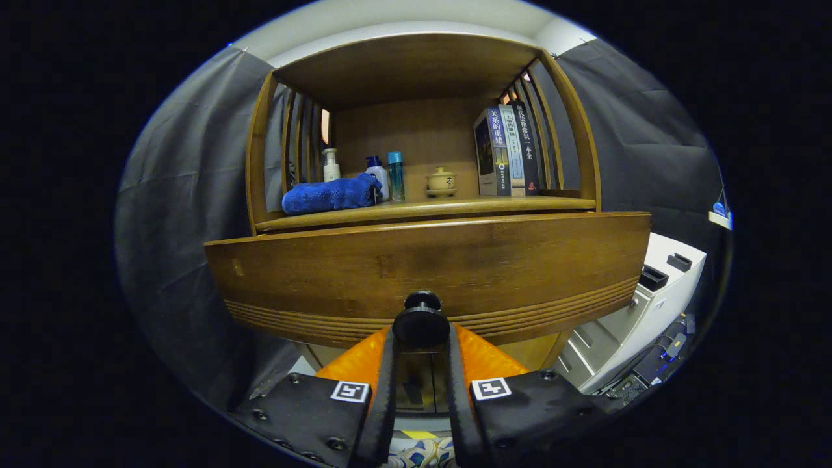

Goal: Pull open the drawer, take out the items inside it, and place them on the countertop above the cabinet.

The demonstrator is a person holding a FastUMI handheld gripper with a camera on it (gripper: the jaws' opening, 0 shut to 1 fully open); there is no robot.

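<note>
At the drawer front, the tool [421, 344] had closed on the black knob [421, 323].
Both fingers [389, 383] pressed the knob's sides, nearly together. The drawer [429, 270] sat under the desk [426, 207], where a blue towel [331, 195], bottles and books stood. Judged best: pull straight back, level, keeping the grip square so the knob would not slip.

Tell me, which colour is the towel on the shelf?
Blue, seen in the gripper view: the towel lies beside the bottles.
</note>
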